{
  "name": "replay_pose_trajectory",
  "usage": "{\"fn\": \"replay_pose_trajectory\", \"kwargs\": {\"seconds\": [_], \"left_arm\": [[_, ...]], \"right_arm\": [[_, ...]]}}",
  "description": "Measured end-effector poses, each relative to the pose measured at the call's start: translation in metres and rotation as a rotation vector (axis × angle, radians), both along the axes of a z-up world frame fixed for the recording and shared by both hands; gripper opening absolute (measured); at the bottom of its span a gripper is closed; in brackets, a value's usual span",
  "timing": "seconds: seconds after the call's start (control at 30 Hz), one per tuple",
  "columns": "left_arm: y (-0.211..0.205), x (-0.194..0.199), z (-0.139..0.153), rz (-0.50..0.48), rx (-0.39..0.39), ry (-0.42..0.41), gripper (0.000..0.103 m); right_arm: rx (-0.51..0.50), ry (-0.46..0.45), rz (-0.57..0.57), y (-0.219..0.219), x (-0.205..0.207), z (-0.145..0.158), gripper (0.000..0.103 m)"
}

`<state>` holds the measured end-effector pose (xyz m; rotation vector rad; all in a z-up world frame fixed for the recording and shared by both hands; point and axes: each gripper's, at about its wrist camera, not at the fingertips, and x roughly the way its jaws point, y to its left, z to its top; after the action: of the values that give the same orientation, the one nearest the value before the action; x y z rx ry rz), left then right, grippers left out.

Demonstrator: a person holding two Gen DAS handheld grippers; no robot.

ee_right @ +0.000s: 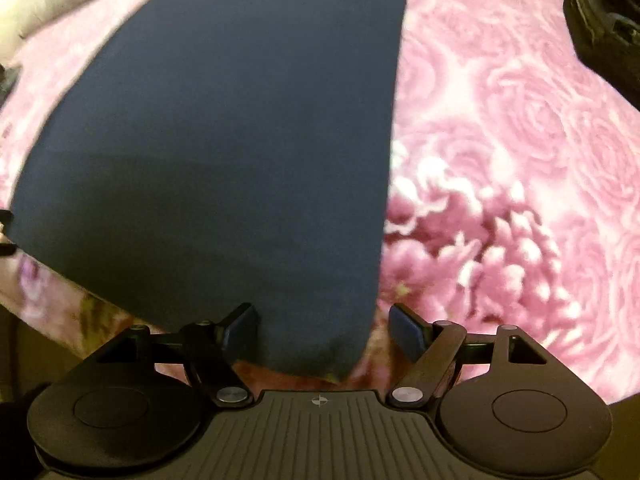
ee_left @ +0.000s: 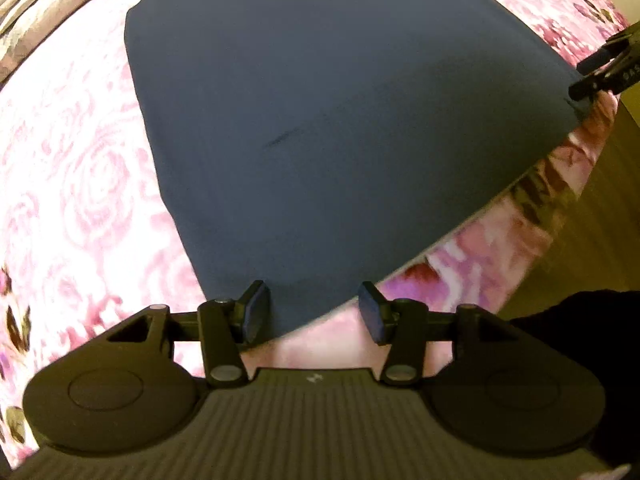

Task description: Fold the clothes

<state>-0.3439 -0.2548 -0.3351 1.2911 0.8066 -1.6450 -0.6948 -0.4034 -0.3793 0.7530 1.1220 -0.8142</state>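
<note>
A dark blue garment (ee_left: 320,120) lies flat on a pink floral bedspread (ee_left: 72,168). In the left wrist view its near corner reaches between the fingers of my left gripper (ee_left: 314,314), which is open and stands just above the cloth. In the right wrist view the same garment (ee_right: 224,152) runs away from me, and its near right corner sits between the wide-apart fingers of my right gripper (ee_right: 324,334), also open. The right gripper (ee_left: 600,68) also shows at the garment's far right corner in the left wrist view.
The bedspread (ee_right: 520,140) extends wide to the right of the garment. A dark bundle (ee_right: 604,20) sits at its far right. The bed's edge drops to a wooden floor (ee_left: 600,220) on the right. A dark sleeve (ee_left: 580,332) is near the left gripper.
</note>
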Motion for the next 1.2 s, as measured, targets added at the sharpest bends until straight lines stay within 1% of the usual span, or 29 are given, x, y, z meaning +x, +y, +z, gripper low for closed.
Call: {"fn": "replay_pose_trajectory", "kwargs": {"seconds": [0.07,0.1,0.17,0.2,0.27,0.33,0.4,0.47,0.57,0.73,0.9,0.97,1.0,1.07,1.2], "left_arm": [[0.001,-0.001,-0.008,-0.010,0.014,0.004,0.046],[0.003,-0.001,-0.011,-0.025,0.017,0.002,0.048],[0.005,0.002,-0.011,-0.044,0.011,0.003,0.049],[0.006,0.006,-0.007,-0.034,0.004,0.007,0.049],[0.008,0.015,-0.001,-0.016,-0.009,0.017,0.049],[0.007,0.028,0.006,0.039,-0.011,0.036,0.049],[0.005,0.045,0.010,0.115,-0.006,0.057,0.049],[0.004,0.057,0.011,0.159,-0.006,0.060,0.049],[0.002,0.065,0.009,0.152,0.002,0.031,0.049],[-0.021,0.084,0.032,0.139,-0.065,0.041,0.049],[-0.077,0.108,0.061,0.073,-0.176,0.020,0.049],[-0.104,0.119,0.073,0.039,-0.219,0.003,0.049],[-0.122,0.119,0.079,0.021,-0.237,-0.006,0.049],[-0.172,0.106,0.085,-0.004,-0.270,-0.021,0.049],[-0.253,0.093,0.096,-0.016,-0.314,-0.044,0.049]], "right_arm": [[0.020,0.025,0.018,0.006,0.005,-0.008,0.077],[0.024,0.036,0.012,0.007,0.006,-0.011,0.077],[0.031,0.059,0.000,0.010,0.008,-0.016,0.077],[0.028,0.068,-0.011,0.010,0.011,-0.014,0.077],[0.019,0.057,-0.039,0.010,0.013,-0.008,0.077],[0.013,0.041,-0.069,0.008,0.012,-0.004,0.077],[0.015,0.032,-0.097,0.005,0.011,-0.002,0.077],[0.013,0.030,-0.120,0.002,0.010,-0.001,0.077],[0.014,0.053,-0.121,-0.008,0.012,0.001,0.077],[-0.062,0.052,-0.081,-0.040,0.026,0.030,0.077],[-0.154,0.025,-0.060,-0.100,0.048,0.062,0.077],[-0.188,0.005,-0.026,-0.131,0.061,0.076,0.077],[-0.202,0.000,0.001,-0.142,0.064,0.079,0.077],[-0.230,-0.011,0.054,-0.164,0.071,0.085,0.077],[-0.285,-0.034,0.161,-0.205,0.083,0.097,0.077]]}}
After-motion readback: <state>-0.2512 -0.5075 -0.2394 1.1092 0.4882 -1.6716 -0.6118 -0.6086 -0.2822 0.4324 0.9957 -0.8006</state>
